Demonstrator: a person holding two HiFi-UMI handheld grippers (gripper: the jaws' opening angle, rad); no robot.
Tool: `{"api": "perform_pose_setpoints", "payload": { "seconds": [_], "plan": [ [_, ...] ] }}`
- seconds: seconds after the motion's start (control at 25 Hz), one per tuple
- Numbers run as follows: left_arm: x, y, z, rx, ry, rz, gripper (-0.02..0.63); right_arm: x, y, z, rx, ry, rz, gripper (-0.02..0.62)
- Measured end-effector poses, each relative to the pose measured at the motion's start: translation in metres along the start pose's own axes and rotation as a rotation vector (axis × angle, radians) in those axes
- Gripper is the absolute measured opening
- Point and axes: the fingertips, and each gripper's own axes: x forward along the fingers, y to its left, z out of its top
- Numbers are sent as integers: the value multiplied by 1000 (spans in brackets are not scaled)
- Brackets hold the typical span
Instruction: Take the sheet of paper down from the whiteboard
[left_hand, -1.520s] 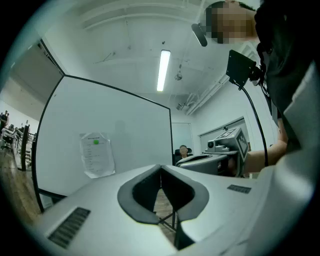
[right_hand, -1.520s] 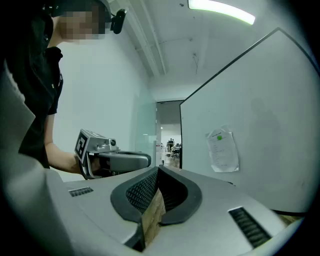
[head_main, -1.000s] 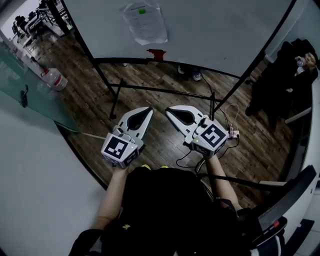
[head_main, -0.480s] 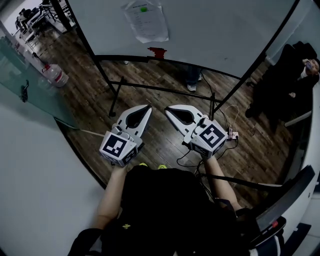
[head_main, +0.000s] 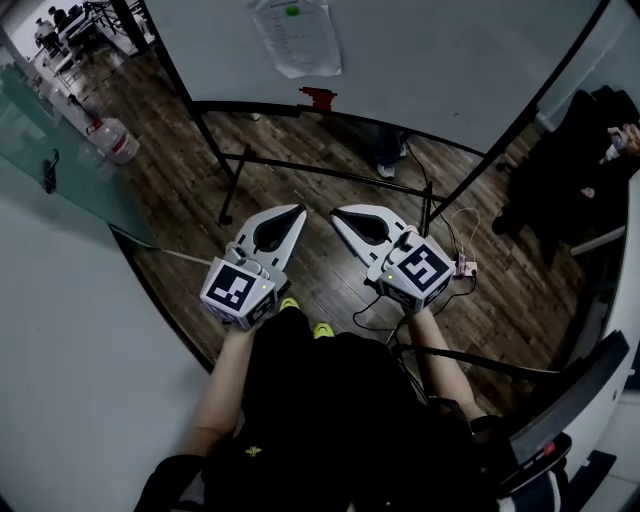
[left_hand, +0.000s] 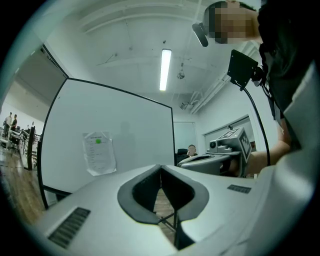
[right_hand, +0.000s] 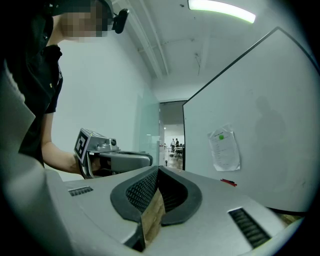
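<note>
Head view: the left gripper (head_main: 295, 210) and right gripper (head_main: 336, 213), both pressed together and empty, sit side by side. The sheet of paper (head_main: 297, 38) hangs on the whiteboard (head_main: 450, 60) well ahead of them. A jug (head_main: 112, 140) stands on the floor far to the left, its contents unclear.

Left gripper view: jaws together, sheet ahead-left.

Right gripper view: jaws together, sheet ahead-right.

Since a second ago both grippers have kept their place.

Legible text: none.
Sheet of paper (head_main: 296, 38) on whiteboard (head_main: 450, 60): rows of print under a green dot, too small to read.
Left marker cube (head_main: 238, 291), right marker cube (head_main: 424, 270): black-and-white square codes, apparently not lettering.
</note>
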Motion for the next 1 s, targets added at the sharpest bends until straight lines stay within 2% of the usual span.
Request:
{"api": "perform_pose_setpoints", "payload": {
  "seconds": [0.4,1.0],
  "plan": [
    [7,10,-5,-1,3,-6,26,10,-8,-7,4,17,2,5],
    [34,44,3,18,-32,-32,26,36,-40,-2,-29,28,-45,5]
  ]
}}
